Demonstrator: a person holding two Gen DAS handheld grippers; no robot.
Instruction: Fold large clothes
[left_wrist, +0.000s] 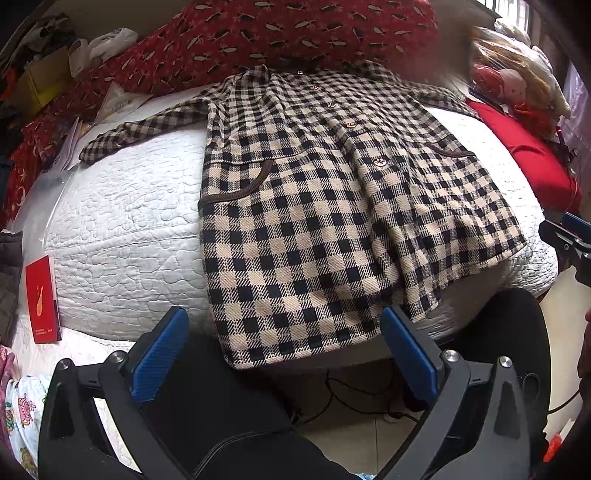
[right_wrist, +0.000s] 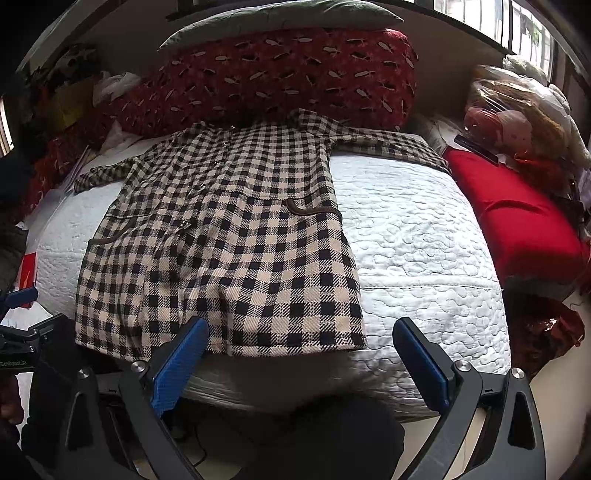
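One checked coat (left_wrist: 317, 192) (right_wrist: 221, 236) lies flat on the white quilt (left_wrist: 122, 221) (right_wrist: 413, 236), hem hanging over the near edge. Behind its collar sits a red patterned pillow (right_wrist: 273, 77) – a red cushion (right_wrist: 517, 221) lies right, a red box (left_wrist: 42, 299) left. Both the left gripper (left_wrist: 284, 354) and the right gripper (right_wrist: 299, 365) are spread wide, holding nothing, just before the hem.

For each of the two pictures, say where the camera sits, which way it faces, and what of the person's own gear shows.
Left wrist: on the left gripper, open, facing the checked coat from its hem's left; right gripper at the edge.
Right wrist: on the right gripper, open, facing the hem's right corner.
Shared: coat, white quilt, red patterned pillow.
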